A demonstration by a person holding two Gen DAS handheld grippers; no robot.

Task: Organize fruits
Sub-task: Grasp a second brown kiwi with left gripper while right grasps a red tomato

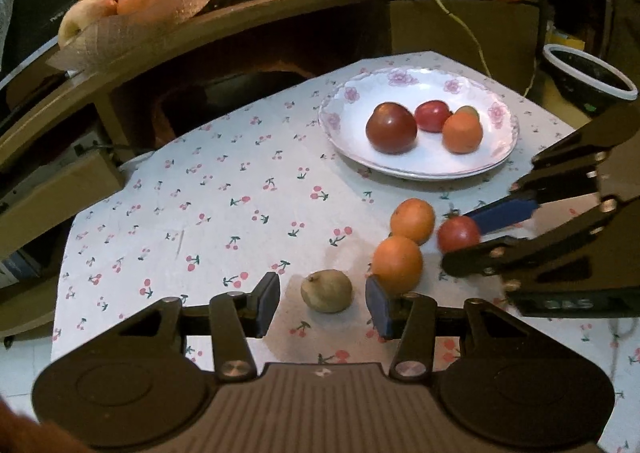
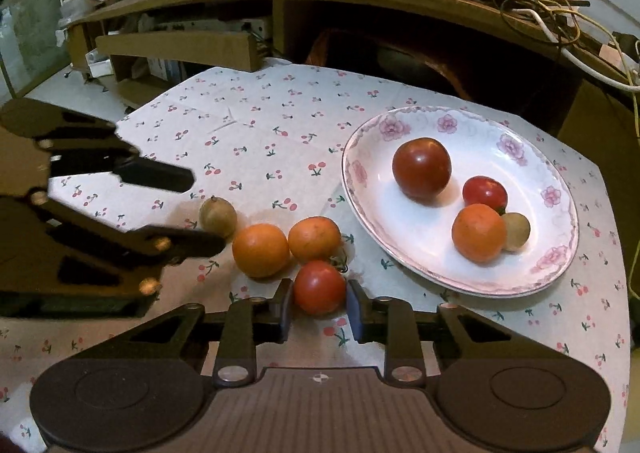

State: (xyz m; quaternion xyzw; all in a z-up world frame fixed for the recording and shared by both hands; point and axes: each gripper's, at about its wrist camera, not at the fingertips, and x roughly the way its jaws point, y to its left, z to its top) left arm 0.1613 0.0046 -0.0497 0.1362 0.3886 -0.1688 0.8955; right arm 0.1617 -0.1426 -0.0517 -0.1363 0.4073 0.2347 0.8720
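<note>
Through the left camera I am seeing my left gripper (image 1: 324,303) standing unclenched around a small brown fruit (image 1: 327,291) lying on the tablecloth (image 1: 200,213), pads apart from it. Through the right camera, my right gripper (image 2: 320,307) is clenching a red tomato (image 2: 319,287) beside two oranges (image 2: 261,250), near the plate (image 2: 560,253).

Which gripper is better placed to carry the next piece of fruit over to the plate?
Right. The right gripper already has its pads closed on the red tomato, with the flowered plate just beyond it. The left gripper stands open around the small brownish fruit, not yet gripping.
</note>
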